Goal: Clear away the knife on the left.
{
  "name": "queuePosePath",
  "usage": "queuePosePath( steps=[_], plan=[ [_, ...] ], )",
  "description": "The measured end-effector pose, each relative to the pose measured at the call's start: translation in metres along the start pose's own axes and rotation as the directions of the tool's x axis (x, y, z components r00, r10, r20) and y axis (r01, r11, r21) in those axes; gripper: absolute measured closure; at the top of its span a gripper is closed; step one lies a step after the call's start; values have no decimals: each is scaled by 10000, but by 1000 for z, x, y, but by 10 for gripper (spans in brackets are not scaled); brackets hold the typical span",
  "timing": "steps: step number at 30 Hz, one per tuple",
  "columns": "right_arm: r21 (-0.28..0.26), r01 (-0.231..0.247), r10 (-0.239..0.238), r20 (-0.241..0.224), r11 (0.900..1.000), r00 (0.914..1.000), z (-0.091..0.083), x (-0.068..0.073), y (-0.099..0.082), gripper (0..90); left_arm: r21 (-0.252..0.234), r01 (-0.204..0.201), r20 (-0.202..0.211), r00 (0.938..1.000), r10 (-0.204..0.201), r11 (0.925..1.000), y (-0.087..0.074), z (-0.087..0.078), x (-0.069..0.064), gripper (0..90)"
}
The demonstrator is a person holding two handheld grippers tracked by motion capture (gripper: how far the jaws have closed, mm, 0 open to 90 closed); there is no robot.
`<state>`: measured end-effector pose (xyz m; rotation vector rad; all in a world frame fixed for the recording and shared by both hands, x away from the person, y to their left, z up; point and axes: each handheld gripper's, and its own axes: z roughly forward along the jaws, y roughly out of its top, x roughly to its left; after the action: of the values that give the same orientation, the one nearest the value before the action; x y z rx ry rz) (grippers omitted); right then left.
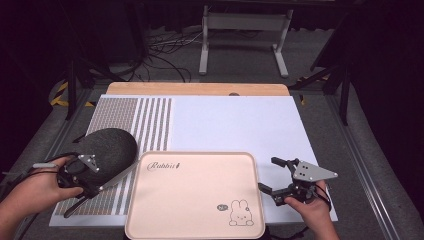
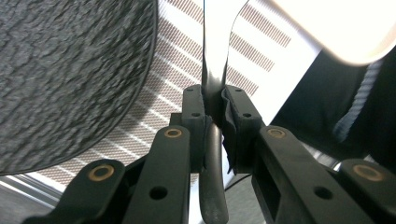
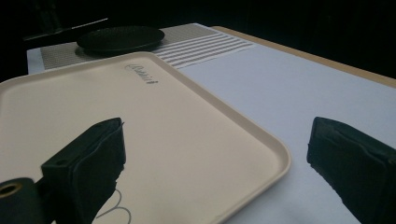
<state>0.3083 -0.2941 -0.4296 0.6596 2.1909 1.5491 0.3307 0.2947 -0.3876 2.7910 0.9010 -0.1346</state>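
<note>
A tray (image 1: 195,200) is lying at the near edge of a mat (image 1: 235,125) that is covering most of a table (image 1: 197,89), whose far strip is showing behind the mat. A plate (image 1: 107,152) is sitting on the mat's left part, just left of and slightly behind the tray's far-left corner. The left gripper (image 1: 95,187) is sitting in front of the plate, left of the tray, clamping a knife (image 1: 117,176) whose blade is reaching toward the tray's left edge. The right gripper (image 1: 272,175) is hovering just beside the tray's right edge, jaws apart, one of them over the tray.
</note>
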Motion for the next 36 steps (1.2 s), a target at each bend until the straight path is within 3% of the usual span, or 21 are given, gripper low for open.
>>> queuePosePath(
  steps=[2,6,9,12,15,20,30,36],
  plan=[
    [5,5,-5,-13,10000,10000,0,0,0,54,-82,100,52,9999,-99,9999,2,0,-2,802],
    [27,1,-1,-14,10000,10000,1,0,0,53,-296,874,509,9950,-859,9957,10,0,-7,802],
    [13,4,-4,-10,10000,10000,1,0,0,53,-394,1414,863,9867,-1377,9892,15,2,-12,802],
    [26,4,-4,-23,10000,10000,0,0,0,53,-315,1844,790,9802,-1815,9824,20,2,-17,802],
    [24,6,-6,-35,10000,10000,0,0,0,53,-474,2115,1089,9726,-2055,9762,25,2,-19,803],
    [44,15,-15,-36,10000,10000,0,0,-1,53,-585,2197,1330,9685,-2105,9738,33,4,-25,802],
    [4,-30,30,-30,10000,10000,-1,0,-1,53,-740,1937,1580,9708,-1803,9783,53,10,-37,802],
    [-21,-8,8,-27,10000,10000,-2,-1,-1,53,-821,1892,1774,9689,-1725,9785,64,16,-43,802]
  ],
)
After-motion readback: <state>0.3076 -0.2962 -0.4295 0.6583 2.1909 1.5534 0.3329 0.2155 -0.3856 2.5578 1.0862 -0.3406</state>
